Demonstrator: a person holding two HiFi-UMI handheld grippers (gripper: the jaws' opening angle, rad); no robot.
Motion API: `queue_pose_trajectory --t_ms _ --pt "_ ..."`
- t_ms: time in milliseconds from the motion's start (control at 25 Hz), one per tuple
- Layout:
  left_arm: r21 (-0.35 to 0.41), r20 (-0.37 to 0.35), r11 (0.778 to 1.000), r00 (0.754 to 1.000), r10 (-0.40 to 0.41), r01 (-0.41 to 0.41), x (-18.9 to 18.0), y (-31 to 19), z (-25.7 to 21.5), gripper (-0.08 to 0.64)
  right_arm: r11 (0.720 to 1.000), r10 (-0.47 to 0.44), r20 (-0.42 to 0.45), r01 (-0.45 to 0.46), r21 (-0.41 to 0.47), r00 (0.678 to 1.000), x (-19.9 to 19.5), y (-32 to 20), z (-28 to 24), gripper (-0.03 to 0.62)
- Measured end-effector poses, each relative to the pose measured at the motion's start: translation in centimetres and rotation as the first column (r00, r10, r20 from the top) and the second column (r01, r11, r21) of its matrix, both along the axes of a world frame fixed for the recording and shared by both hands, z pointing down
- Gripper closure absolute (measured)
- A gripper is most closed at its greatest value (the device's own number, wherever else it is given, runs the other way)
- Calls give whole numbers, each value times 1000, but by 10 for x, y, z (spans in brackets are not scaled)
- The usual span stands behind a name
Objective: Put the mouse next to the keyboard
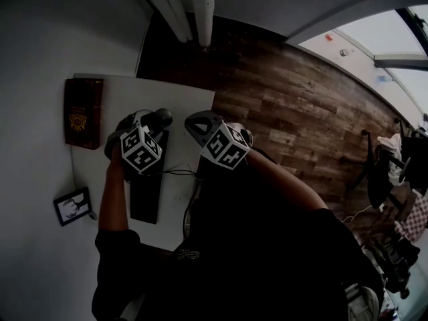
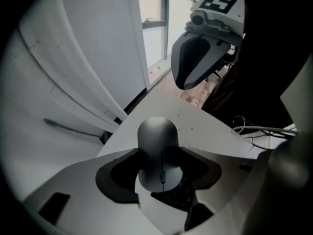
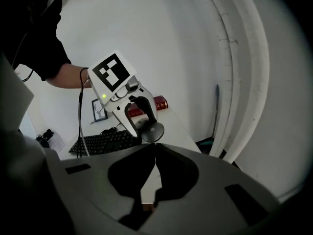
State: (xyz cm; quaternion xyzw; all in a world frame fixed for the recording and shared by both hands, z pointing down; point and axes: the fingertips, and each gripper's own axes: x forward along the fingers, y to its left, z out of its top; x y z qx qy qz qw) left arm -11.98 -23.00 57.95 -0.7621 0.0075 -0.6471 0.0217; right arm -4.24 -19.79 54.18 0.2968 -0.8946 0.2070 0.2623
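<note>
1. The left gripper [image 2: 160, 173] is closed around the mouse [image 2: 157, 141]. Its two jaws stand fairly wide and press on the mouse's opposite flanks near the scroll wheel.
2. The mouse is a smooth, dark, rounded shell held at one short end of the keyboard [image 3: 102, 142], with the white table [image 1: 180, 105] below it. Some keys show under its rear edge.
3. The mouse is probably light and rigid, so it should not give under pressure. Its glossy curved sides look slippery, so the narrow waist is the safest place to hold it, as it is held now. A tighter squeeze risks pressing a button or popping the mouse forward out of the grip.
4. The right gripper [image 3: 155, 148] hangs beside the keyboard's near side. Its jaws are pressed together with nothing between them.
5. Loose cables [image 2: 254, 129] lie to the right of the keyboard. Whether one belongs to the mouse cannot be told.
6. No view shows whether the mouse touches the table or hangs above it.
7. In the head view, the grippers and the person's dark sleeve cover much of the keyboard.
</note>
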Motion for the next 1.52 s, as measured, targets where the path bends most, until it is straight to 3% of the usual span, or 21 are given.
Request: queue_pose_trajectory --t_ms 120,240,440,600,880,1160,1520 --pt "12 56 990 989 140 -141 -3 -10 13 299 1000 16 -19 -16 -13 1000 2 -3 8 571" --pt "-13 79 965 962 261 -261 -2 -15 24 299 997 60 -28 -61 -39 998 9 -6 16 571" --pt "-41 141 888 877 459 -458 -3 -17 44 299 995 75 -44 -77 -58 996 6 -6 22 571" --pt "-61 150 839 826 543 -540 -5 -19 55 299 995 76 -51 -79 -63 996 2 -8 25 571" --pt "-89 107 804 797 595 -588 8 -18 58 301 988 116 -71 -123 -90 991 17 -5 29 571" --pt "-97 102 822 816 569 -561 8 -19 62 301 985 136 -74 -143 -92 988 20 -9 30 571" --pt "-13 72 881 878 473 -474 10 -17 51 270 991 95 -85 -102 -84 992 16 -6 26 571"
